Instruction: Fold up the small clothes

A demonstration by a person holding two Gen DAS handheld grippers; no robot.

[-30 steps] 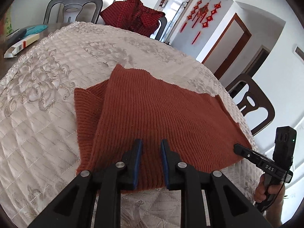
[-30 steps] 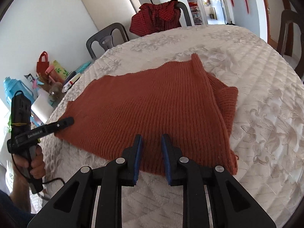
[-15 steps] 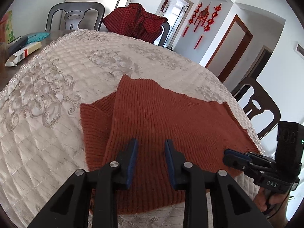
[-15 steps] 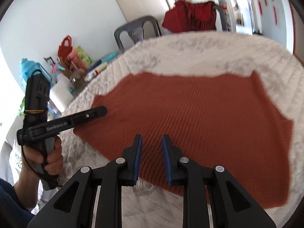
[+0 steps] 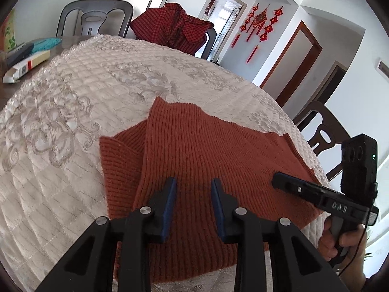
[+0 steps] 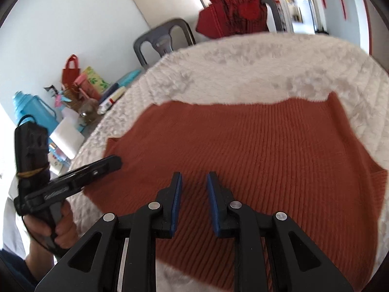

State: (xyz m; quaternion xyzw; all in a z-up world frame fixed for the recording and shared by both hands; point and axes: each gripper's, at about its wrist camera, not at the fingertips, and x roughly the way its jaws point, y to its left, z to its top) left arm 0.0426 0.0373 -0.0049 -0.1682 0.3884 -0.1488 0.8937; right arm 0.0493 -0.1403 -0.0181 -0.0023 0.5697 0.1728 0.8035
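Both my claws, left claw (image 5: 193,191) and right claw (image 6: 193,185), spread, gripping nothing, above the sweater (image 5: 206,160). It lies flat on the quilted white table (image 5: 73,112), long axis crosswise; chairs (image 5: 94,17) beyond.

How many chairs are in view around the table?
3. A grey chair at the far left, a chair draped with a red checked garment at the far side, and a brown chair at the right. Others may be hidden.
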